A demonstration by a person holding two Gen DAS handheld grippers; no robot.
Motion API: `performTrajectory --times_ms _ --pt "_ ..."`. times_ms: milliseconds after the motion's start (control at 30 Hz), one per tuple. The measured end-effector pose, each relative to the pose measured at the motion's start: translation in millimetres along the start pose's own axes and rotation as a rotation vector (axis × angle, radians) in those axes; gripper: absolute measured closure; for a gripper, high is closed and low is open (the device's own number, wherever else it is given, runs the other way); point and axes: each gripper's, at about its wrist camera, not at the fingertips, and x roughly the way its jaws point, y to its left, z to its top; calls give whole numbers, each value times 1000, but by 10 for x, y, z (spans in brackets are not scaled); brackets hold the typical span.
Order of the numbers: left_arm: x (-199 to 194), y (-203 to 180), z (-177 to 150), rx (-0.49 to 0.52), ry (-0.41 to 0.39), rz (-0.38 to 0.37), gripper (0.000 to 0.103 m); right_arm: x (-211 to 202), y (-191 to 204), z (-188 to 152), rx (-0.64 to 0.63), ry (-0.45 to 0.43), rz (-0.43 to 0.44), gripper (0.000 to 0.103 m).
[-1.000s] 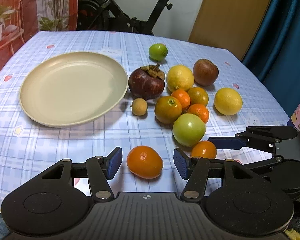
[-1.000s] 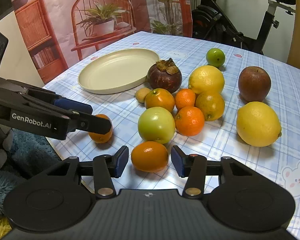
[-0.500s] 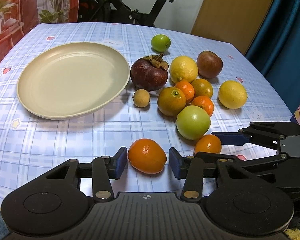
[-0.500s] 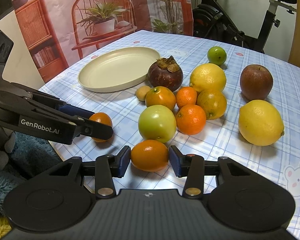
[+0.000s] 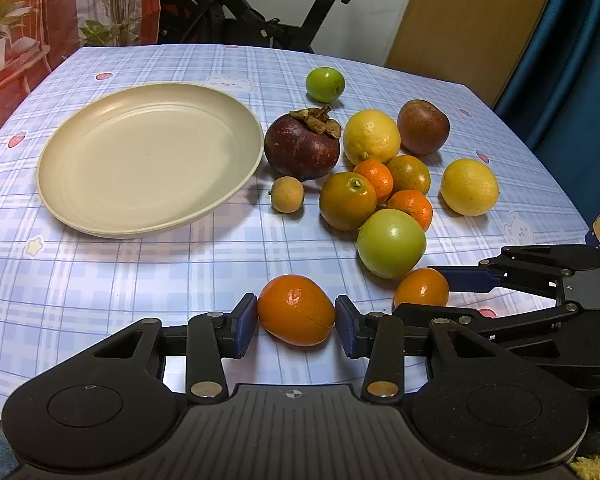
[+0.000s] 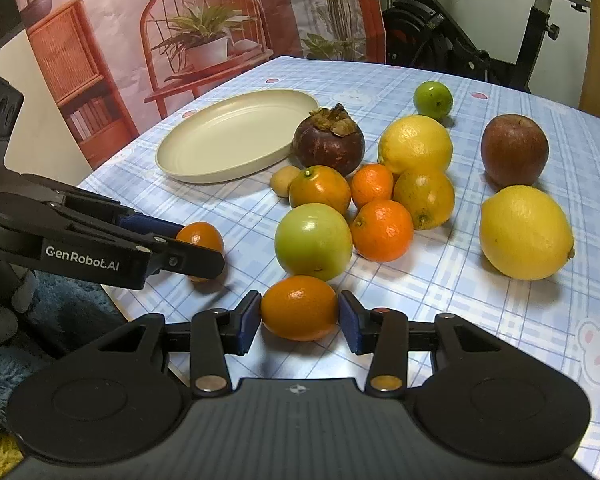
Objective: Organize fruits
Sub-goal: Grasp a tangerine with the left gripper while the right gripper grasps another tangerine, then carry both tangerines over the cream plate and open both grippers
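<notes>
A table (image 5: pixel 140 280) in a blue plaid cloth carries an empty cream plate (image 5: pixel 150 158), a mangosteen (image 5: pixel 302 146) just beside its rim, a small tan fruit (image 5: pixel 287 194), two lemons (image 6: pixel 415 145), a red apple (image 6: pixel 514 150), two green fruits (image 6: pixel 313 241) and several oranges (image 6: pixel 382 230).

Round cream plastic plate (image 5: pixel 148 158) at the left of the blue checked tablecloth (image 5: pixel 100 280); dark purple mangosteen (image 5: pixel 302 144) just right of its rim. Small tan longan (image 5: pixel 286 194) before the mangosteen. Cluster of oranges and lemons to the right, large pale green apple (image 5: pixel 391 243) at its near edge, small green lime (image 5: pixel 325 84) behind all.
</notes>
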Motion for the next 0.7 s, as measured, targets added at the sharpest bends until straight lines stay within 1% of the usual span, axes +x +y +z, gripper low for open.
performTrajectory --times_ms 300,367,500,700 --pt "-10 -1 -1 4 -4 2 58 -2 -11 3 2 0 1 58" --pt "-54 -10 0 13 -26 15 58 -22 1 8 -7 -6 -13 59" --pt "-205 -37 21 39 -108 23 58 -159 23 44 -25 -57 -36 58" --pt "-353 37 82 20 -183 50 58 -319 4 111 -15 -118 -77 58"
